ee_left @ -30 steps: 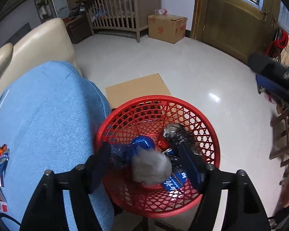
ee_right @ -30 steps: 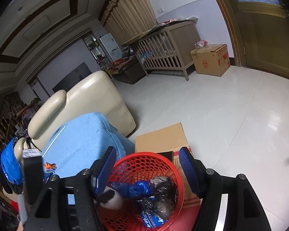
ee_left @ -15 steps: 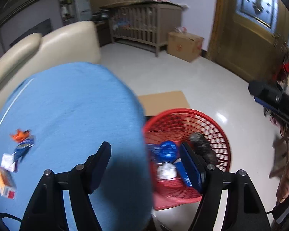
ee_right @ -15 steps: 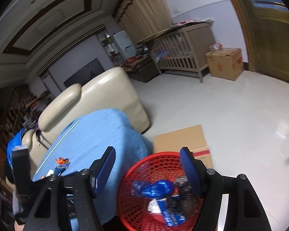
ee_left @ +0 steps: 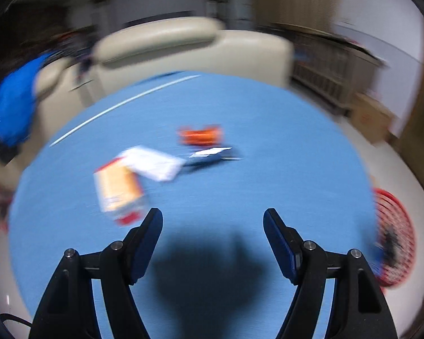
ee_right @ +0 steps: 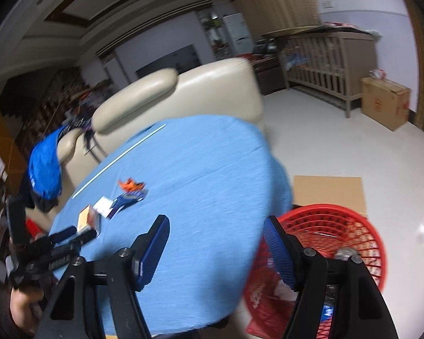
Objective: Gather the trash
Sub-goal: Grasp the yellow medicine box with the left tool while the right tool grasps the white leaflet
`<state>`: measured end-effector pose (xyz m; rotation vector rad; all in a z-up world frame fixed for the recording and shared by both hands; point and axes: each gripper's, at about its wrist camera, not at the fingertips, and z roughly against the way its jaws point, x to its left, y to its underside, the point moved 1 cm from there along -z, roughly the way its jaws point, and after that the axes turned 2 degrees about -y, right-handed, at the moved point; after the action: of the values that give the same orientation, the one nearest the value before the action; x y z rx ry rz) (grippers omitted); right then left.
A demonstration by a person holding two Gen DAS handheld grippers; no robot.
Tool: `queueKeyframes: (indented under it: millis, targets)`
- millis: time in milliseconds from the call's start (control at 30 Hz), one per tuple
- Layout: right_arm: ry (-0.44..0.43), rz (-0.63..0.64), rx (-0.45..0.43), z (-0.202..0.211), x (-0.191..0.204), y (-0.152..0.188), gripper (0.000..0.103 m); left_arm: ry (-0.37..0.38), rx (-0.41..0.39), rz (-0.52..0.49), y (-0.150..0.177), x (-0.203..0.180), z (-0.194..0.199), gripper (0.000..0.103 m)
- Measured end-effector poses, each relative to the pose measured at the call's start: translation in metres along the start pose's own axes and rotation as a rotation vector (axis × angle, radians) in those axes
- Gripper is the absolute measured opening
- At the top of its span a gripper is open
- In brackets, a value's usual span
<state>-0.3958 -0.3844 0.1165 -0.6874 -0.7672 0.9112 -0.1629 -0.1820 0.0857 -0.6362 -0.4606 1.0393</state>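
Note:
Trash lies on the round blue table [ee_left: 282,147]: an orange-and-white carton [ee_left: 117,190], a white packet [ee_left: 152,162], a dark blue wrapper [ee_left: 209,155] and an orange wrapper [ee_left: 202,135]. The left wrist view is blurred. My left gripper [ee_left: 212,221] is open and empty just above the table, short of the carton. My right gripper [ee_right: 216,233] is open and empty over the table's near edge. The red mesh basket [ee_right: 353,226] holding trash stands on the floor at the right. The carton [ee_right: 86,219], orange wrapper [ee_right: 131,185] and left gripper [ee_right: 70,233] also show in the right wrist view.
A cream sofa [ee_right: 183,90] stands behind the table, with blue cloth [ee_right: 45,166] on its arm. Flat cardboard [ee_right: 329,190] lies on the floor beside the basket. A wooden crib [ee_right: 325,53] and a cardboard box [ee_right: 384,104] stand by the far wall.
My left gripper swung left from over the red basket to over the table, facing the trash. My right gripper also turned left, bringing the table into view.

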Motion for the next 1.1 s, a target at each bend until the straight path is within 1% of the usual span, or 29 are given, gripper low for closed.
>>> queueKeyframes:
  millis: [33,67,100,200,300,367,467,500,533,633,800,933,967,1033,1100]
  targets:
    - [-0.013,0.020,0.014,-0.007,0.011,0.001,0.073,-0.043,0.014,0.053,-0.002,0.020,-0.010,0.075]
    - [-0.020,0.030,0.022,-0.012,0.016,0.002,0.073,-0.064,0.021,0.095,-0.003,0.034,-0.017,0.075]
    - [-0.029,0.045,0.033,-0.016,0.024,0.003,0.073,-0.079,0.027,0.133,-0.003,0.045,-0.025,0.075]
    - [-0.053,0.083,0.064,-0.032,0.046,0.005,0.073,-0.113,0.056,0.196,-0.008,0.065,-0.052,0.075]
    - [-0.072,0.114,0.087,-0.042,0.064,0.009,0.073,-0.135,0.087,0.207,-0.013,0.071,-0.072,0.075]
    - [-0.079,0.132,0.102,-0.048,0.071,0.011,0.073,-0.162,0.110,0.208,-0.015,0.072,-0.089,0.075]
    - [-0.081,0.147,0.121,-0.055,0.078,0.015,0.073,-0.148,0.130,0.209,-0.016,0.072,-0.104,0.075]
    - [-0.079,0.151,0.129,-0.058,0.080,0.016,0.073,-0.125,0.137,0.215,-0.016,0.074,-0.108,0.064]
    - [-0.077,0.160,0.141,-0.063,0.084,0.017,0.073,-0.108,0.139,0.227,-0.014,0.078,-0.110,0.053]
    - [-0.095,0.194,0.160,-0.074,0.099,0.017,0.073,-0.087,0.133,0.226,-0.009,0.088,-0.105,0.052]
    - [-0.150,0.260,0.212,-0.107,0.136,0.017,0.073,-0.087,0.133,0.228,0.003,0.109,-0.094,0.052]
    - [-0.250,0.359,0.287,-0.146,0.187,0.023,0.073,-0.101,0.125,0.241,0.011,0.132,-0.084,0.052]
    - [-0.303,0.380,0.319,-0.160,0.204,0.025,0.073,-0.109,0.122,0.244,0.011,0.138,-0.083,0.052]
    - [-0.370,0.397,0.371,-0.183,0.227,0.029,0.073,-0.113,0.121,0.261,0.015,0.153,-0.078,0.052]
    - [-0.410,0.426,0.419,-0.206,0.247,0.036,0.073,-0.120,0.121,0.275,0.018,0.165,-0.076,0.052]
